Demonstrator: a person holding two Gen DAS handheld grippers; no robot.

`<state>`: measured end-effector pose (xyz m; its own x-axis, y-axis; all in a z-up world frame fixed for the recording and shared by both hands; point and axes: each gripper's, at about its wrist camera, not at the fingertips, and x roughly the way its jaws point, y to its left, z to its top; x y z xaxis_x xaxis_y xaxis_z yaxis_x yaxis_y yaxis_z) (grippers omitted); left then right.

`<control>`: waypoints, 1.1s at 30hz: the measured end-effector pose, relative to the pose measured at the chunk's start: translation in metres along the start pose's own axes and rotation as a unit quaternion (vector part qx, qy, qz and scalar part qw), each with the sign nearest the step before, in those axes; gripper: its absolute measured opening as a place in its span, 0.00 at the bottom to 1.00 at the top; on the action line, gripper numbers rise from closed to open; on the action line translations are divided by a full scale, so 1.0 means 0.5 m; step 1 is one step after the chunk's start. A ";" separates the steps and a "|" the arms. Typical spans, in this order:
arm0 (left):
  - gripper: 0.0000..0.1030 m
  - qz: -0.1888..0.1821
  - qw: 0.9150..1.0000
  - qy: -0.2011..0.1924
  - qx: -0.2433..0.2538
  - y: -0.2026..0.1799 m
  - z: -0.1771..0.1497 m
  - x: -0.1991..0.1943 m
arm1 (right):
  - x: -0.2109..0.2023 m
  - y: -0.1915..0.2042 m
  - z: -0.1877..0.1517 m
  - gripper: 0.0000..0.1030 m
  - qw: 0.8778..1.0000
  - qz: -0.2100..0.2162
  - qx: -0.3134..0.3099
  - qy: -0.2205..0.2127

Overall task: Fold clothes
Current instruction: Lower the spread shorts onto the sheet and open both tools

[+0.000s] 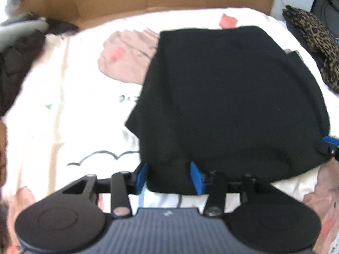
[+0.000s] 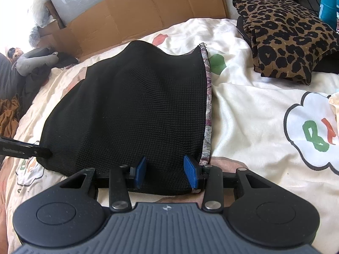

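Note:
A black waffle-knit garment [image 2: 131, 105] lies folded flat on the cream printed bedcover [image 2: 243, 110], with a purple-and-white patterned strip [image 2: 207, 105] showing along its right edge. My right gripper [image 2: 165, 173] stands open over the near hem, and the cloth lies flat between its blue pads [image 2: 192, 174]. In the left wrist view, which is blurred, the same garment [image 1: 233, 95] fills the middle. My left gripper [image 1: 169, 176] is open at its near left corner, the hem between the pads without being pinched. Each gripper's tip shows at the edge of the other's view.
A folded leopard-print garment [image 2: 284, 36] lies at the back right of the bed. Brown cardboard [image 2: 131, 12] stands along the far side. Dark and brown clothes [image 2: 12, 97] are heaped at the left edge, beside a grey soft item [image 2: 36, 60].

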<state>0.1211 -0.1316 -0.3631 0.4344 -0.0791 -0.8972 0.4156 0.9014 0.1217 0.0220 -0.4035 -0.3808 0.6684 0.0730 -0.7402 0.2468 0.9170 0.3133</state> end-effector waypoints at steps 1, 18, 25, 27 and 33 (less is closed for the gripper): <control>0.47 0.002 1.000 -0.004 -0.009 0.005 -0.002 -0.008 | -0.005 0.002 0.003 0.45 1.000 -0.002 0.006 0.000; 0.45 -0.026 0.999 0.046 0.015 0.030 -0.027 0.034 | -0.071 -0.042 -0.022 0.45 0.998 -0.026 0.062 0.003; 0.51 -0.050 0.997 0.052 -0.007 0.055 -0.016 0.046 | -0.049 -0.051 -0.024 0.34 0.997 -0.010 0.074 0.016; 0.51 -0.060 0.997 0.051 -0.005 0.062 -0.015 0.043 | -0.050 -0.052 -0.023 0.24 0.997 -0.006 0.075 0.017; 0.47 -0.111 0.992 0.045 -0.037 0.092 -0.004 0.033 | -0.053 -0.054 -0.021 0.12 0.997 -0.004 0.072 0.020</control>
<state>0.1458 -0.0905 -0.3728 0.2635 -0.2439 -0.9333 0.4310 0.8953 -0.1123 -0.0099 -0.4261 -0.3761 0.6388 0.0847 -0.7647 0.3517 0.8519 0.3881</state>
